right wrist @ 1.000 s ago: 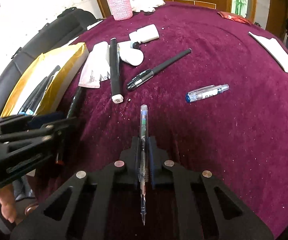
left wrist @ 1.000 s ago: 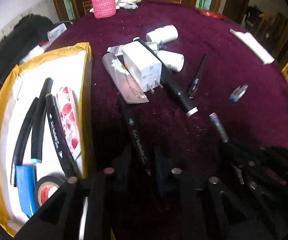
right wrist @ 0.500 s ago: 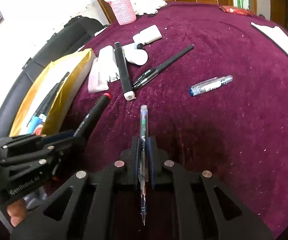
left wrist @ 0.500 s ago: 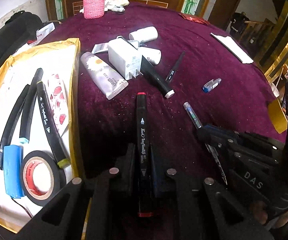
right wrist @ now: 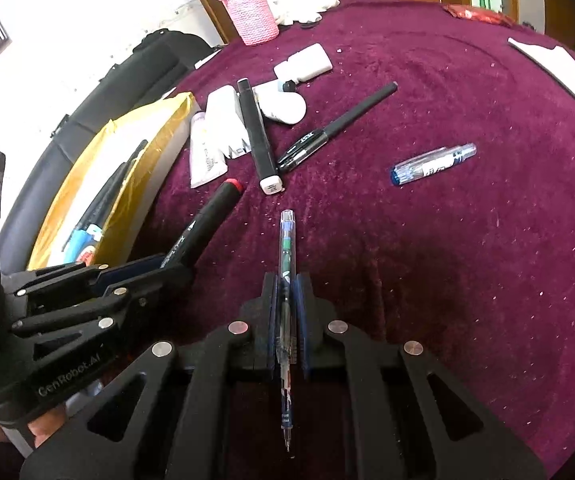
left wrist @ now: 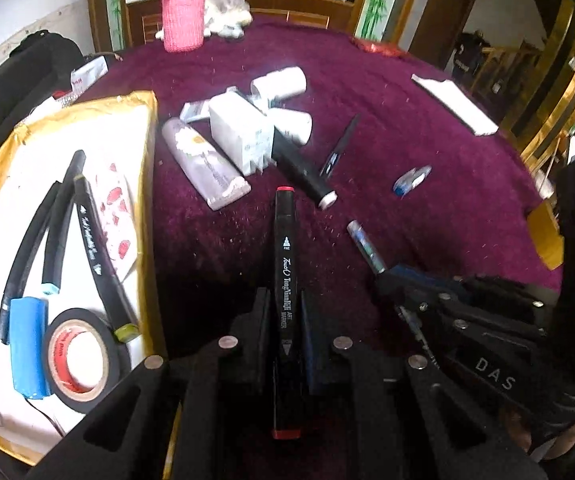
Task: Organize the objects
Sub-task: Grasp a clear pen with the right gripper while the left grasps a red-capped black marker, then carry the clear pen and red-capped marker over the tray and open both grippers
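Left wrist view: left tool (left wrist: 283,312) clamped on a black art marker (left wrist: 285,264) with red caps, its jaws having just closed onto the barrel, marker held clear of the maroon worktop (left wrist: 427,128). To the left, a gold-edged tray (left wrist: 149,168) already holds a second marker, black tubing, a blue block and a roll of black tape (left wrist: 77,354). Farther out on the worktop, unsorted: cream tube (left wrist: 207,164), white charger (left wrist: 241,136), white bottles, thick black marker (left wrist: 301,170), black pen, blue-capped refill tube. Right wrist view: right tool (right wrist: 286,304) fully closed on a clear pen (right wrist: 286,256), tip pointing back toward the camera; left tool visible at left with the marker angled toward the loose pile; black pen (right wrist: 339,130) and refill tube (right wrist: 433,164) lie well apart on the far right. Assessment: partly done; two items in hand await the tray, about seven remain loose
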`<state>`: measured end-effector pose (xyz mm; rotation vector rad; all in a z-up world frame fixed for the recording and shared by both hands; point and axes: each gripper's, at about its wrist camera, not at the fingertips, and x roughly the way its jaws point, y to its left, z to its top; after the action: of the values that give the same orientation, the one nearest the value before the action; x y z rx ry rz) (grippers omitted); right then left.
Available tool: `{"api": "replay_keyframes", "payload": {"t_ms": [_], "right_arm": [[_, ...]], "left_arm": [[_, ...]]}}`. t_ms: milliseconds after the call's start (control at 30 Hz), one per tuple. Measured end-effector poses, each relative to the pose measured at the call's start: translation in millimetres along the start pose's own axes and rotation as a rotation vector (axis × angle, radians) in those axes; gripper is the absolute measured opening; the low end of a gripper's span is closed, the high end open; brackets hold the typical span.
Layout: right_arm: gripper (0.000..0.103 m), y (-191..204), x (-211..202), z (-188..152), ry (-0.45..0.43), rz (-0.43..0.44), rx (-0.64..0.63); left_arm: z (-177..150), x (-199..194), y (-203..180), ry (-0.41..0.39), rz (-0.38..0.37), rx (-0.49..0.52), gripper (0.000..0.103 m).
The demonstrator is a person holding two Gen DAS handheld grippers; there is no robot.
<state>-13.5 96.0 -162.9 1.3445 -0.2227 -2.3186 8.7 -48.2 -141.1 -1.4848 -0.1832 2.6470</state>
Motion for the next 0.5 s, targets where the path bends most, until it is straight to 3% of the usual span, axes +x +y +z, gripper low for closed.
{"api": "replay_keyframes", "payload": {"t_ms": [300,500], "right_arm": [[0.009,7.2,-14.3,1.6,-0.031,0.068,0.015],[0.009,32.4,-24.5,4.6,-0.041,0.141,-0.036]], "left_arm": [[8.8,-35.4,16.0,-0.051,-0.111,-0.078,0.013],[11.8,-57.3,45.2,-0.104,-0.100,-0.151,0.013]]}}
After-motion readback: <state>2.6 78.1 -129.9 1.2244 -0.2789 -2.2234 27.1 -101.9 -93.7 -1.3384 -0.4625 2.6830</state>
